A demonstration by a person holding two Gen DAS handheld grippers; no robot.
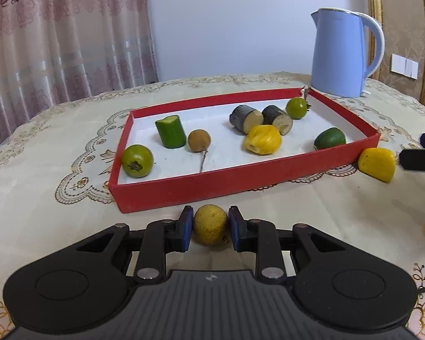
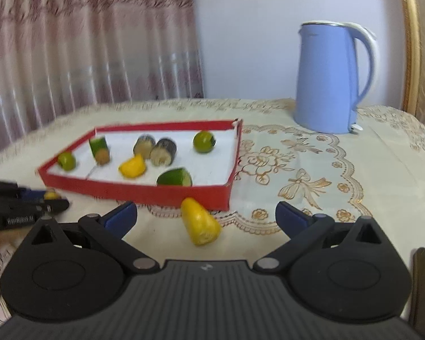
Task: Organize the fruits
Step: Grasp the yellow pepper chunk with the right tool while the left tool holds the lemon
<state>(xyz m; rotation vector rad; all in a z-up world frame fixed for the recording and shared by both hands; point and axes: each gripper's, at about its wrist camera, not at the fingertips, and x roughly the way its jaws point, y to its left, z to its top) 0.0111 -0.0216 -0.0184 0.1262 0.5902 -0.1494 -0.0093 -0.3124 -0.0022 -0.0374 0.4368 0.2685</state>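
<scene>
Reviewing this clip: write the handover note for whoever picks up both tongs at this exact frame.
Left tongs: shut on a round yellow-brown fruit, low over the tablecloth just in front of the red tray.
Right tongs: open, empty, lined up on the yellow wedge lying on the cloth outside the tray's near corner.
Done: eight pieces lie in the tray, among them two green tomatoes, a cucumber piece and two dark-skinned cylinders.
Left: place the held fruit in the tray, then grasp the yellow wedge and place it too.
The blue kettle behind the tray is not involved.
</scene>
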